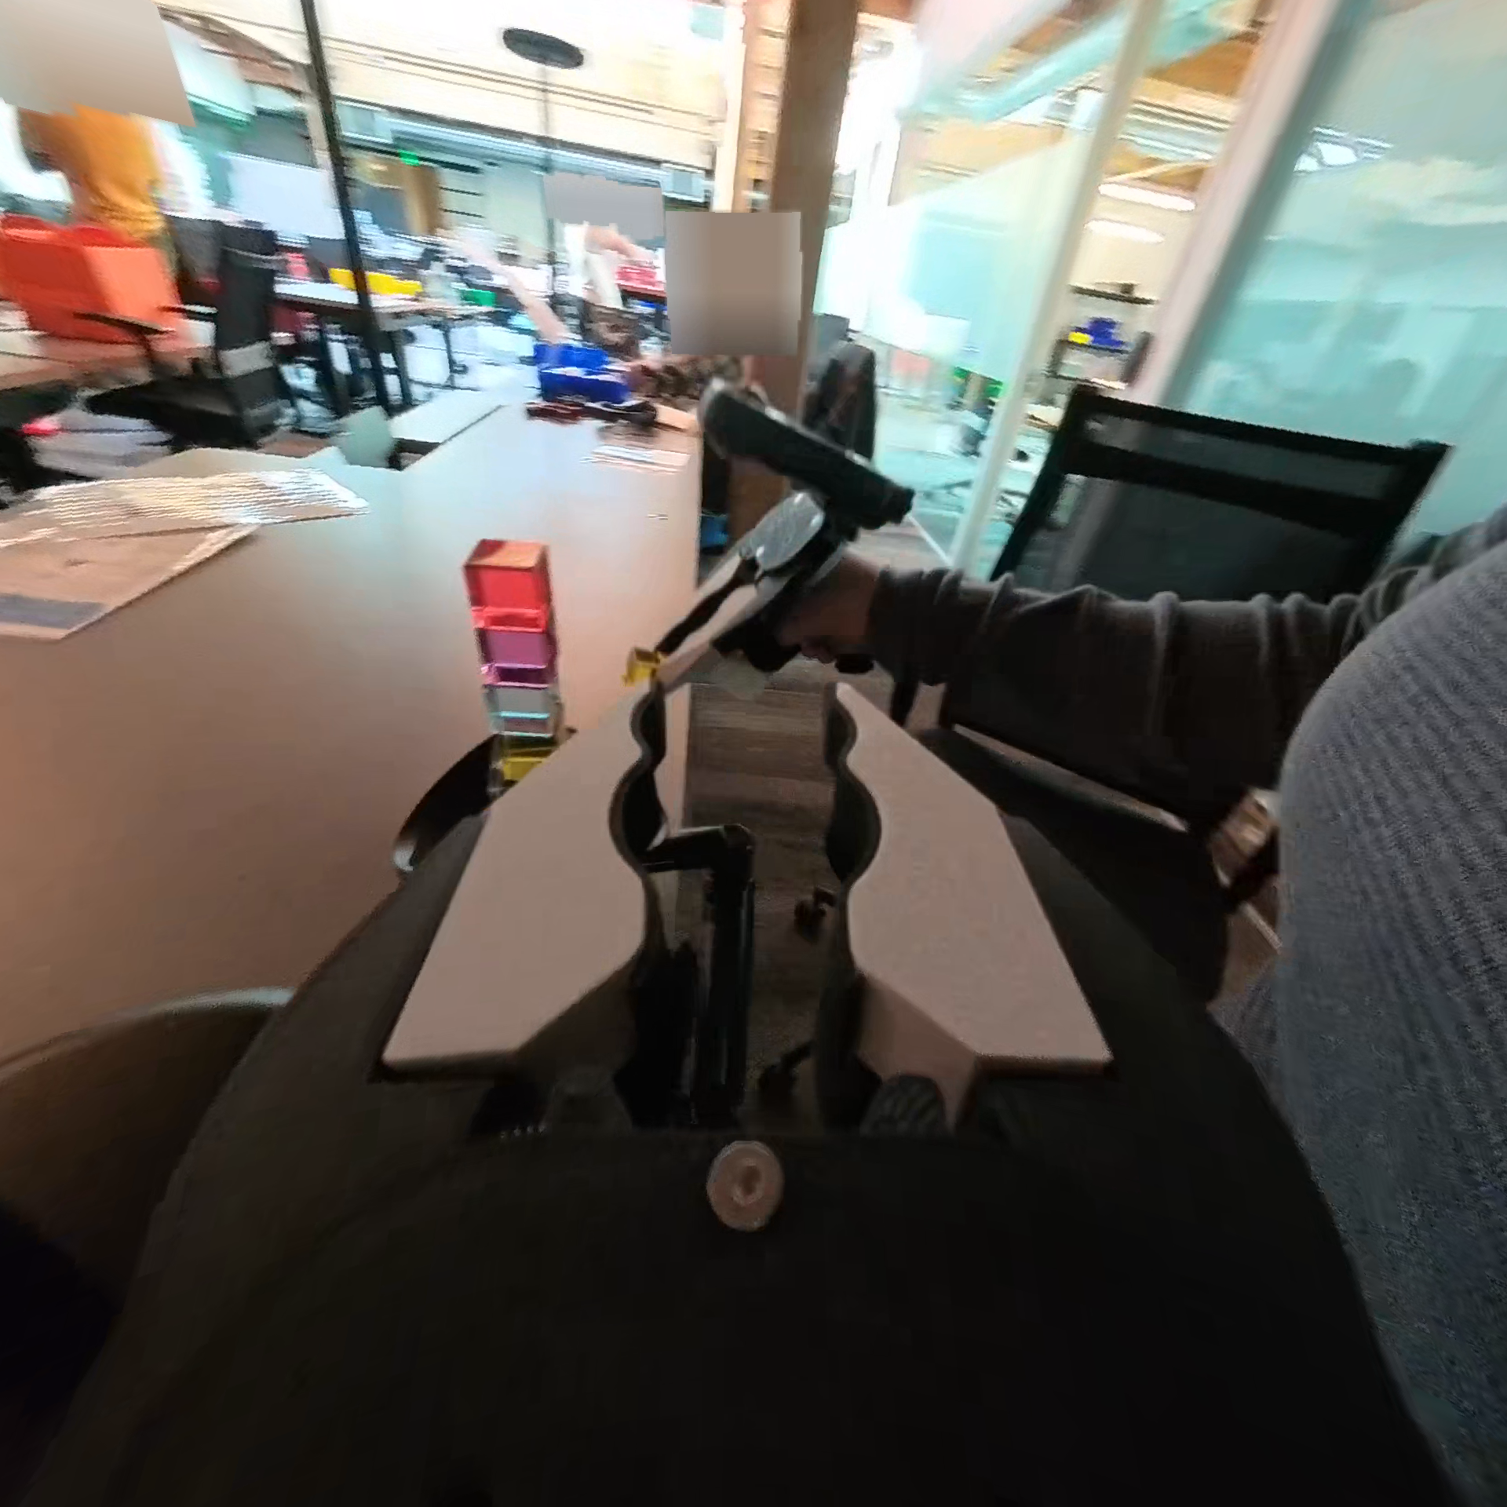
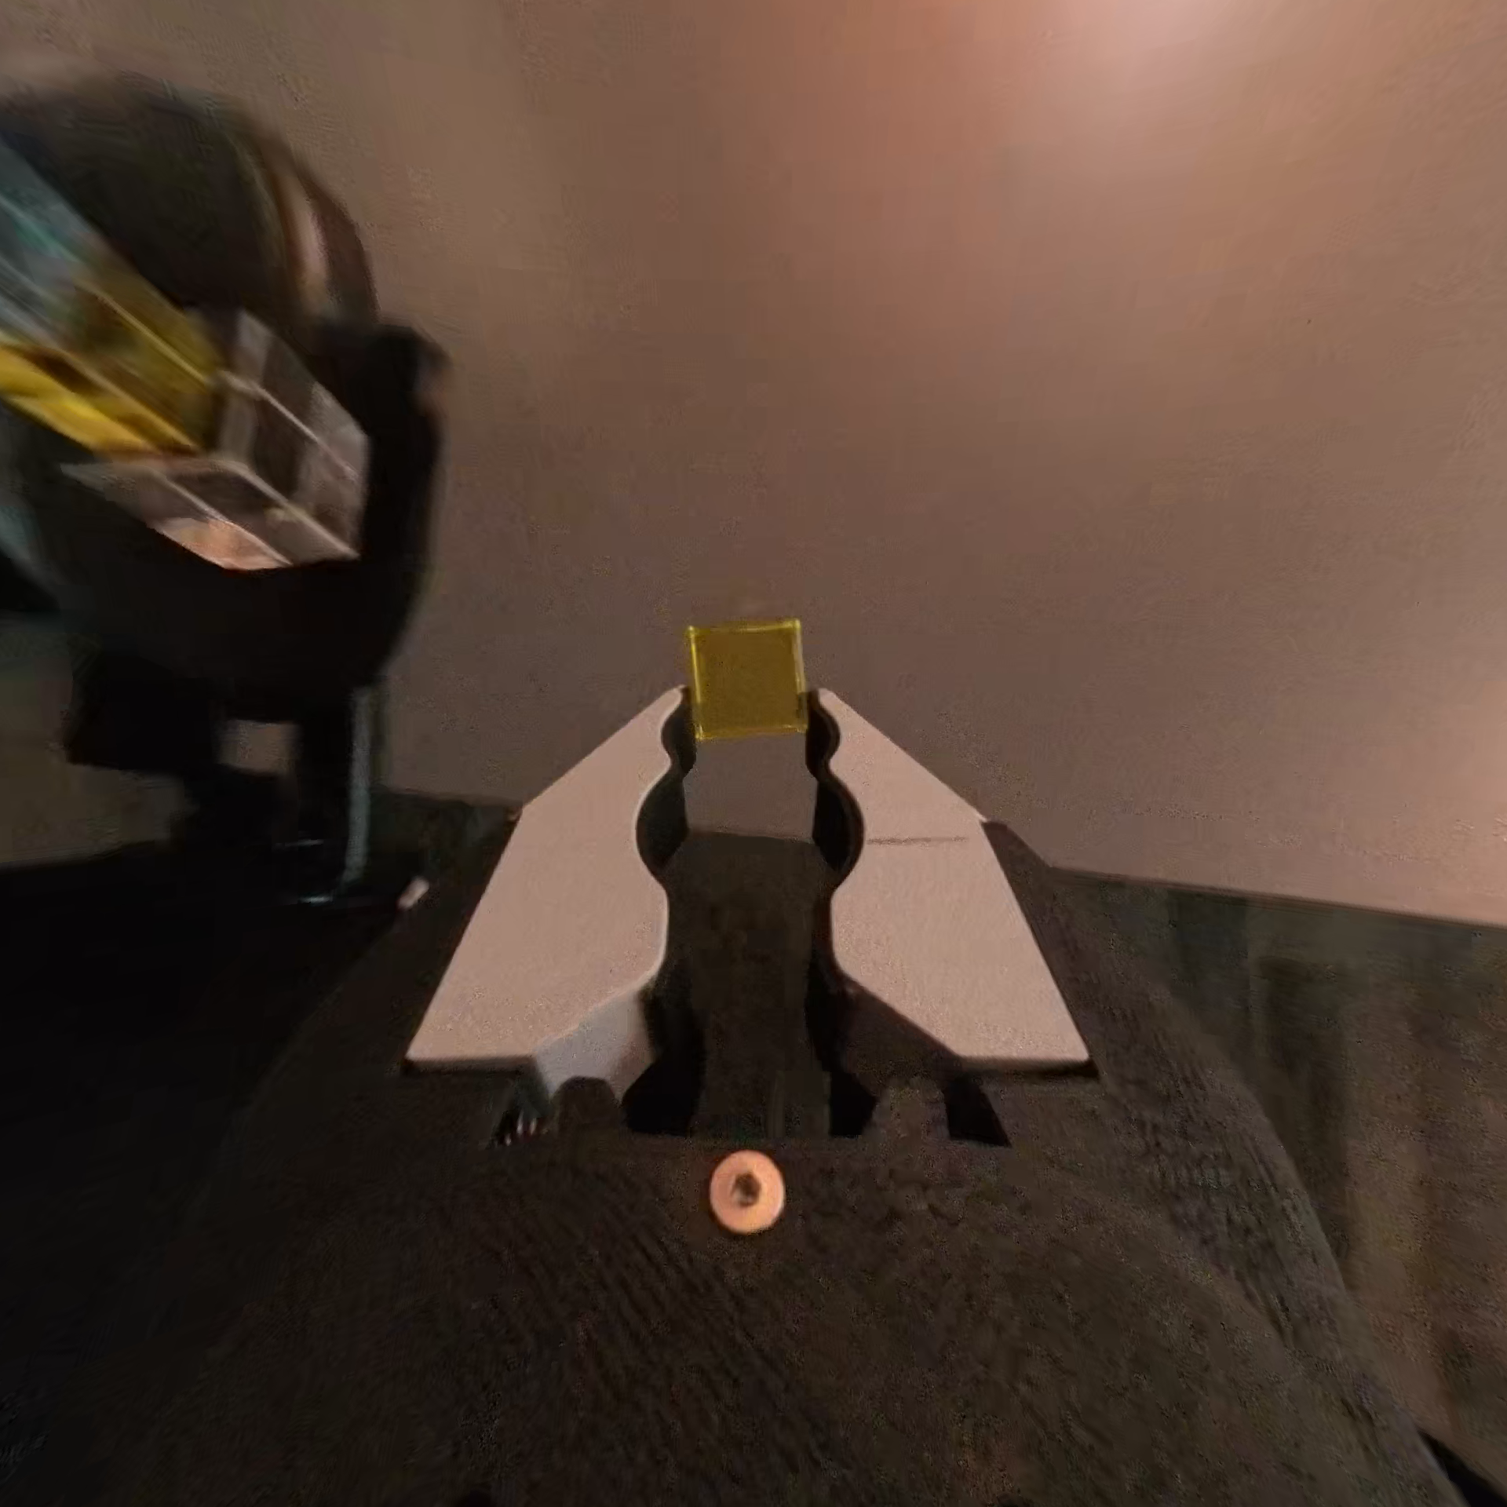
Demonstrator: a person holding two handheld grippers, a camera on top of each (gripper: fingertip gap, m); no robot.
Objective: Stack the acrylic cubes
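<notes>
My right gripper (image 2: 749,693) is shut on a small translucent yellow cube (image 2: 746,681), pinched at the fingertips above the tan table (image 2: 1060,408). The left wrist view shows it too (image 1: 652,662), with the yellow cube (image 1: 640,665) at its tip, just right of a tall stack of translucent cubes (image 1: 514,644). That stack runs red, pink, clear and yellow downward. In the right wrist view the stack (image 2: 204,457) is blurred at the left. My left gripper (image 1: 746,701) is open with nothing between its fingers. It sits low beside the stack's base, at the table edge.
Papers (image 1: 163,522) lie at the table's far left. A person's grey-sleeved arm (image 1: 1101,644) reaches in from the right, with a black chair (image 1: 1207,522) behind it. A blue bin (image 1: 579,379) sits at the far end. Glass walls stand to the right.
</notes>
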